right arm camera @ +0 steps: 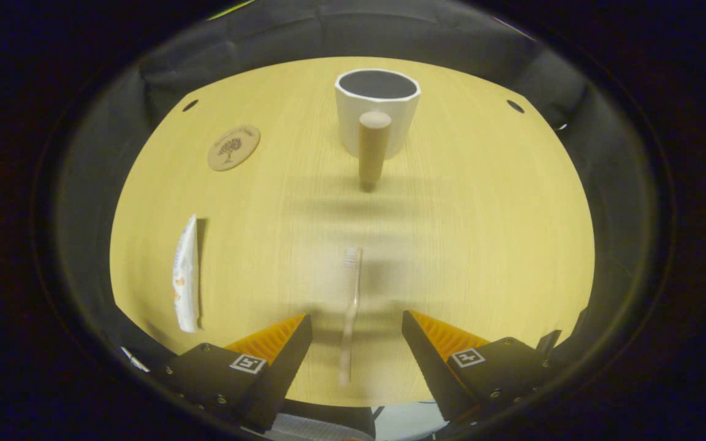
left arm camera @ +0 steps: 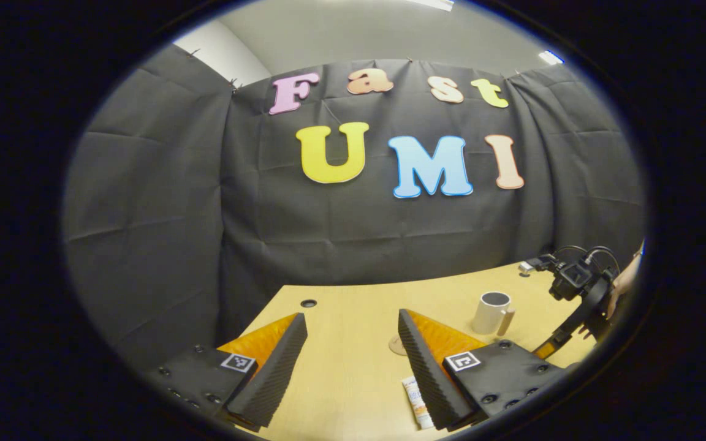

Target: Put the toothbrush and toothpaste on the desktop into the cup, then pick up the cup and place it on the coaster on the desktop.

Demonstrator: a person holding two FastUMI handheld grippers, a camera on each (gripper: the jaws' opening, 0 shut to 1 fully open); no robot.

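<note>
Right tongs (right arm camera: pixel 356 343) open above the tabletop (right arm camera: pixel 482 245), toothbrush (right arm camera: pixel 351 312) lying between the fingers, untouched. Cup (right arm camera: pixel 377 113) upright at 12, coaster (right arm camera: pixel 234 147) at 10, toothpaste (right arm camera: pixel 185 274) flat at 9. Left tongs (left arm camera: pixel 353 361) open, holding nothing; toothpaste beside its right finger.

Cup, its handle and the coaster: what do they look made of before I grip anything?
Cup: likely glazed ceramic, with a smooth white outside, dark inside and a thick faceted rim. Handle: probably wood, a matte brown peg with a rounded end. Coaster: a thin tan disc with a dark printed tree; cork or wood, I cannot tell which.
</note>
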